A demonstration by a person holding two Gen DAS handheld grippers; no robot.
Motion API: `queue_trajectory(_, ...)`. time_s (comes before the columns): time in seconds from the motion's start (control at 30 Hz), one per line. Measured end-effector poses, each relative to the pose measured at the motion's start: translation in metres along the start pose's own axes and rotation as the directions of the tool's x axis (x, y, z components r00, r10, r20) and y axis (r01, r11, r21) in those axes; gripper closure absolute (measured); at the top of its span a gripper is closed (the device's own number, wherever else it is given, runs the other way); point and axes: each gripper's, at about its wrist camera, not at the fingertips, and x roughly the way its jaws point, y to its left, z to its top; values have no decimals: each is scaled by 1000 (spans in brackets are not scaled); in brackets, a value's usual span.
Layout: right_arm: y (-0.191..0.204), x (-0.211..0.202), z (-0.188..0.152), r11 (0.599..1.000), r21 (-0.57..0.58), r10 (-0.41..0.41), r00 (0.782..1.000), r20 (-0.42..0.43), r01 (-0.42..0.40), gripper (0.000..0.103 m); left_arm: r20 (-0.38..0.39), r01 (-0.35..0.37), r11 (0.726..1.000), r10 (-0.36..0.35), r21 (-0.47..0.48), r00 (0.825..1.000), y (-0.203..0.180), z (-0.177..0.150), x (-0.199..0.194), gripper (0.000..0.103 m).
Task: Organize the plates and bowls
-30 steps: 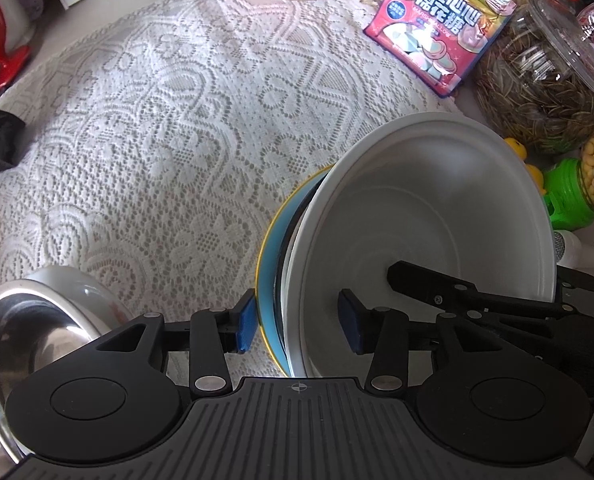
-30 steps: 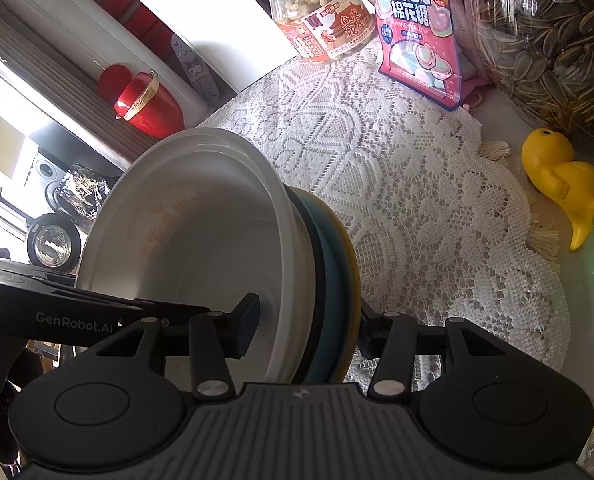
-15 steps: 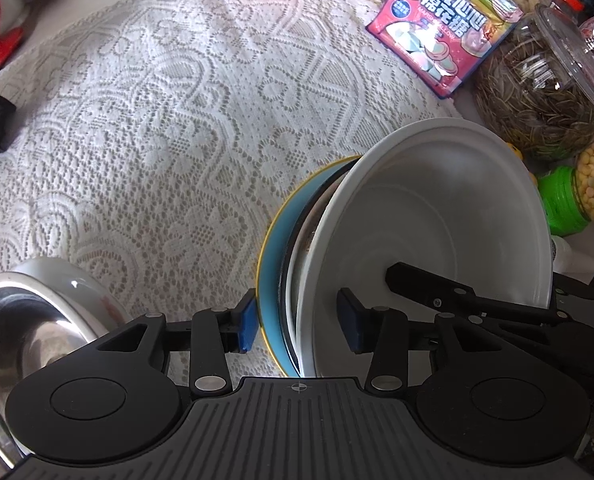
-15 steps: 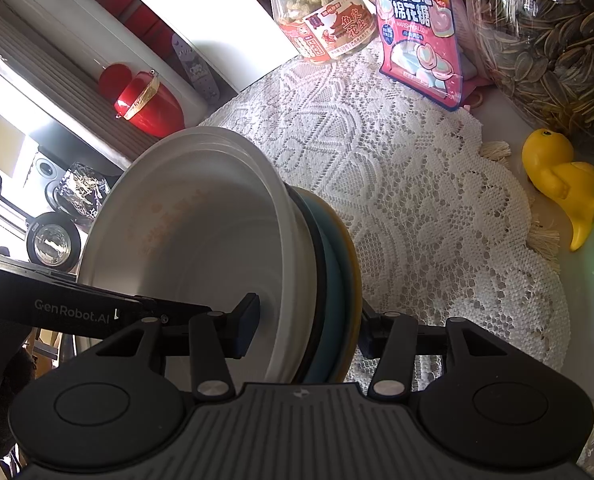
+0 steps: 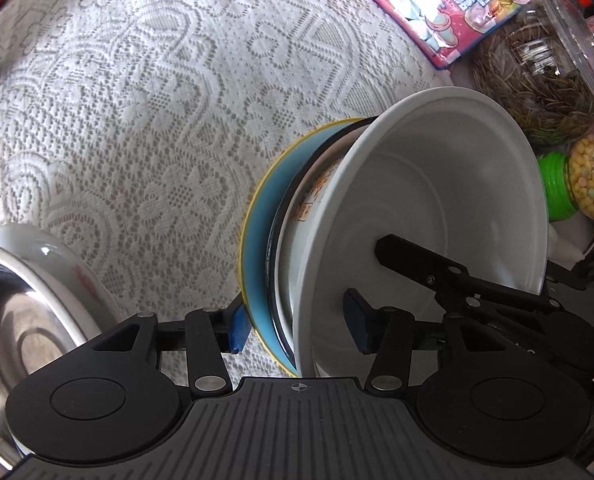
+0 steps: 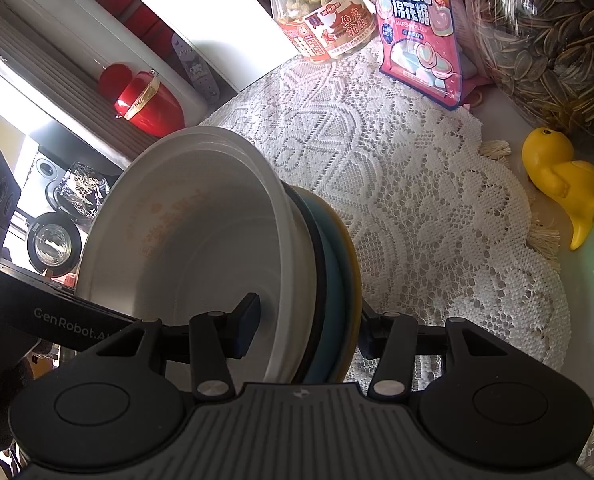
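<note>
My right gripper (image 6: pixel 307 330) clamps the nested stack of bowls and plates (image 6: pixel 217 240) on edge above the lace tabletop (image 6: pixel 397 208), while my left gripper (image 5: pixel 297 330) is opening, its fingers (image 5: pixel 239 330) straddling the same rim from the opposite side.
</note>
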Motion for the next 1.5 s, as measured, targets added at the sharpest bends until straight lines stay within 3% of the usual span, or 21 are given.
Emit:
queue_trajectory(0.27,1,-1,-1,1000,-3,-3,1000,-1,3,53,21,-57,998,56,12,998,-6,2,-9,59)
queue_trajectory(0.43,2,-1,-1,1000,-10,-5,1000,0,5,52,43,-43,999,44,-31,998,-1,1,-9,58)
queue_trajectory(0.63,1,-1,-1,1000,-8,-4,1000,0,4,52,55,-44,999,43,16,998,-4,1,-6,50)
queue_trajectory(1.13,0,0,-1,1000,1,7,1000,-9,-7,51,-19,-18,1000,18,0,1000,-2,10,2,49)
queue_trajectory(1.5,-7,9,8,993,115,42,991,-124,-27,51,20,-85,994,84,62,996,-9,15,-6,56)
